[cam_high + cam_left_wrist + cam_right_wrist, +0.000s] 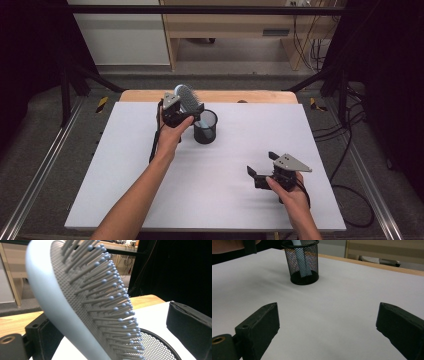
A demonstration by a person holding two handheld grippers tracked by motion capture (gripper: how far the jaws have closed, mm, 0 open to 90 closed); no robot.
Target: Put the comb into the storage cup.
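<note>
A pale blue hairbrush with grey bristles stands tilted, its handle down inside a black mesh cup. My left gripper is at the brush head, just left of the cup. Its jaws stand wide apart on either side of the brush, which leans close to the left jaw. The cup's rim lies right below. My right gripper rests low over the white table at the front right, open with nothing between its jaws, pointing toward the cup.
A white sheet covers the table, with a wooden strip along the far edge. Black frame legs and cables stand beyond the table's sides.
</note>
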